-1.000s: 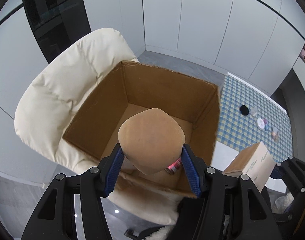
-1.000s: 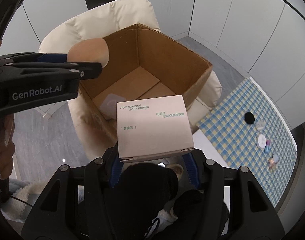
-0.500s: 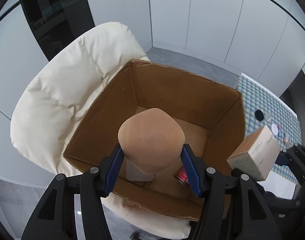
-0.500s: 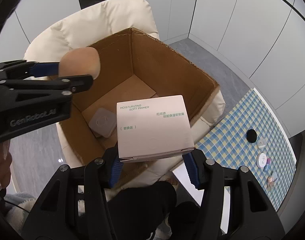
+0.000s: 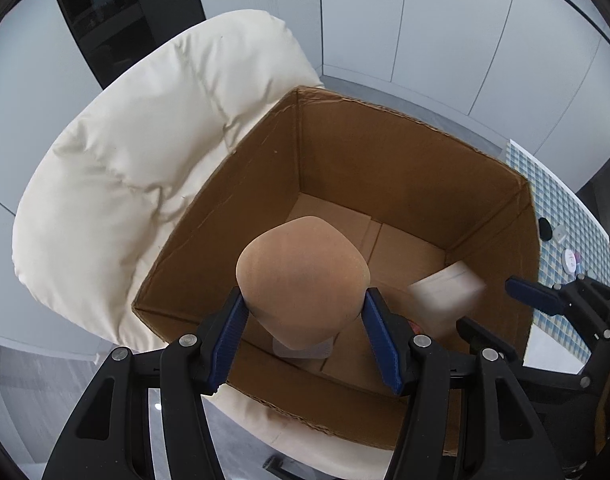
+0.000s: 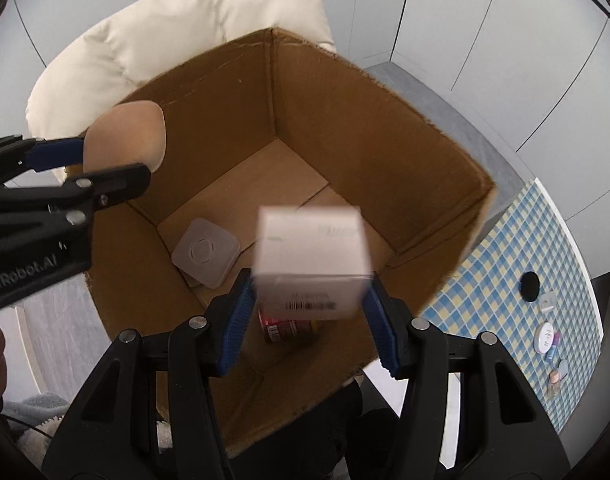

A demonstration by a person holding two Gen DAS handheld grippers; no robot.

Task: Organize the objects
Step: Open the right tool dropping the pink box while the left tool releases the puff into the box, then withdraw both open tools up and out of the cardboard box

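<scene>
A: Sitting on a cream chair (image 5: 145,152), the open cardboard box (image 5: 385,168) already holds a clear lidded container (image 6: 205,254) and a red can (image 6: 287,326).

B: And the grippers?

A: Left gripper (image 5: 303,322) clamps a tan sponge (image 5: 301,276); right gripper (image 6: 307,314) shows a blurred white carton (image 6: 311,252) between its pads, grip unclear. Small items remain on the checked tablecloth (image 6: 501,272).

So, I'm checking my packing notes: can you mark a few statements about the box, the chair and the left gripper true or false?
The left gripper grips a tan puff. True.
The cardboard box sits on a cream chair. True.
The box is empty. False: a clear square case and a red can lie inside.
The checked cloth is bare. False: a black disc and a white jar lie on it.
</scene>
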